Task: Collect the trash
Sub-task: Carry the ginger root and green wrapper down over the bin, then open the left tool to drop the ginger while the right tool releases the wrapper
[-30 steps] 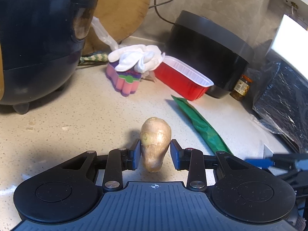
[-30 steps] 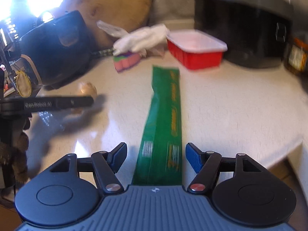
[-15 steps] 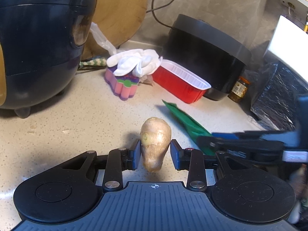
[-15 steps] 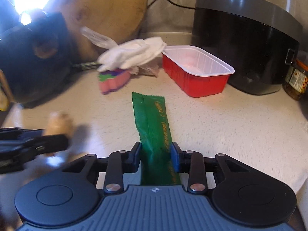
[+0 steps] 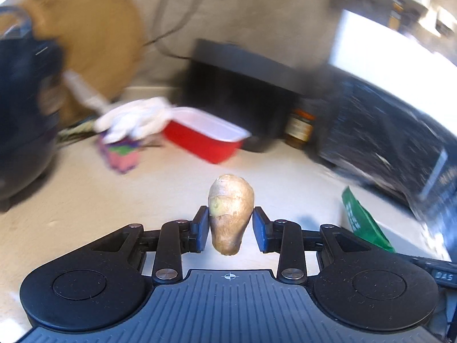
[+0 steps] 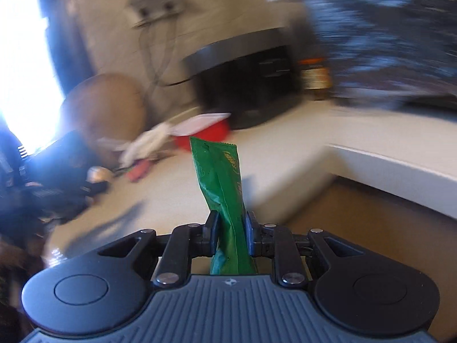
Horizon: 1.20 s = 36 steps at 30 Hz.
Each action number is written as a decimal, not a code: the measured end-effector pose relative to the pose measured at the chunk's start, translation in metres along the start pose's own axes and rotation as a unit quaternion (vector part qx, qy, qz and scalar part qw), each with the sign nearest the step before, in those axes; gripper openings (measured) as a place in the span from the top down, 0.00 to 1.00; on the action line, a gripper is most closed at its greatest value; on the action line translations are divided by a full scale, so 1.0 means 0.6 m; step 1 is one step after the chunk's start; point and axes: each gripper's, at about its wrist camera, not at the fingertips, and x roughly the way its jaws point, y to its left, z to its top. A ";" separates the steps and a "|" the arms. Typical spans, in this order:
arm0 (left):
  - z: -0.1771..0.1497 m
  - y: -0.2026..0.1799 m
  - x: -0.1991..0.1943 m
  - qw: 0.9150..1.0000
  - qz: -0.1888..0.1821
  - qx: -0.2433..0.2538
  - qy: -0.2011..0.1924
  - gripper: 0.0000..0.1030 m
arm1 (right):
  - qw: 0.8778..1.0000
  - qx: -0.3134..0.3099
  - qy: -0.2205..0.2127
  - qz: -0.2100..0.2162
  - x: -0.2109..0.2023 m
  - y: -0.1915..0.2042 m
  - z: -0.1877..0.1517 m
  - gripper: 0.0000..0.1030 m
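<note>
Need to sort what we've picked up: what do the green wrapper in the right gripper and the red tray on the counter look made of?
Green wrapper: thin glossy plastic film, judging by its sheen, creases and crimped top edge; the right gripper is closing on it.
Red tray: looks like rigid thin-walled plastic, red outside, white inside with a rolled rim; blur leaves the finish unclear.

Both fisheye views are smeared by motion blur beyond the sharp foreground. Glare is thrown from a window [image 6: 20,71] at upper left; straight edges are bowed.
</note>
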 end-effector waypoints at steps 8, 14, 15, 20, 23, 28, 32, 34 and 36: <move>-0.084 -0.191 0.065 0.983 -0.141 -0.039 0.110 0.64 | 0.993 0.087 0.019 -0.084 -0.049 -0.167 -0.122 0.82; -0.284 -0.290 0.253 0.940 -0.190 -0.067 0.276 0.64 | 0.982 0.143 0.051 -0.115 -0.054 -0.248 -0.202 0.82; -0.325 -0.296 0.291 0.930 -0.183 -0.064 0.311 0.64 | 0.980 0.148 0.052 -0.119 -0.054 -0.257 -0.210 0.82; -0.511 -0.281 0.460 0.883 -0.097 -0.053 0.456 0.64 | 0.976 0.157 0.067 -0.135 -0.026 -0.287 -0.239 0.82; -0.583 -0.261 0.536 0.861 -0.057 -0.047 0.504 0.64 | 0.974 0.161 0.090 -0.131 -0.004 -0.299 -0.251 0.82; -0.634 -0.241 0.601 0.850 -0.024 -0.046 0.524 0.65 | 0.967 0.164 0.122 -0.149 0.023 -0.320 -0.276 0.82; -0.612 -0.234 0.588 0.865 -0.047 -0.052 0.497 0.65 | 0.955 0.191 0.154 -0.165 0.036 -0.345 -0.308 0.82; -0.578 -0.225 0.561 0.880 -0.065 -0.079 0.463 0.65 | 0.957 0.188 0.152 -0.162 0.040 -0.341 -0.305 0.82; -0.545 -0.208 0.526 0.891 -0.085 -0.104 0.433 0.65 | 0.960 0.182 0.148 -0.154 0.051 -0.334 -0.299 0.82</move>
